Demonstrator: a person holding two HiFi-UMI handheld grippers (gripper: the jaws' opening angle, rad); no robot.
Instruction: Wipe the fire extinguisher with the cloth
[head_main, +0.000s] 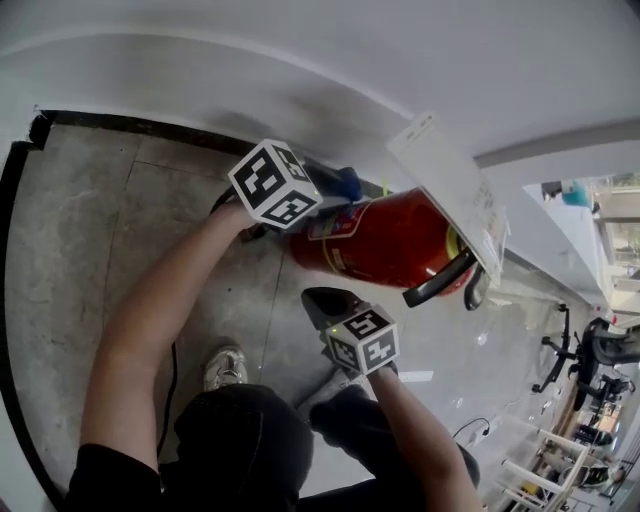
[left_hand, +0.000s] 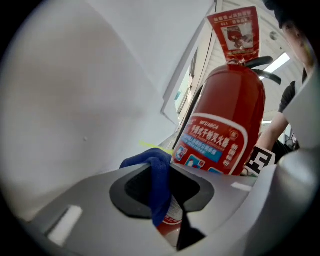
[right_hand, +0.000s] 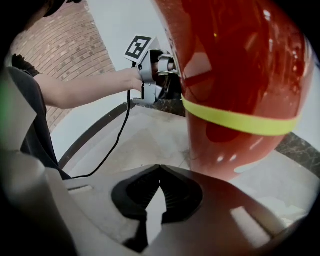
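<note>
A red fire extinguisher stands on the floor against a white wall, with a black handle and a hanging card. My left gripper is beside its upper body, shut on a blue cloth. In the left gripper view the cloth hangs bunched between the jaws, next to the extinguisher's label. My right gripper sits lower, near the extinguisher's base. In the right gripper view its jaws meet at the tips with nothing between them, close to the red body with a yellow band.
The white wall with a dark skirting strip runs behind the extinguisher. A black cable trails over the concrete floor. My shoe is on the floor below. Furniture and equipment crowd the far right.
</note>
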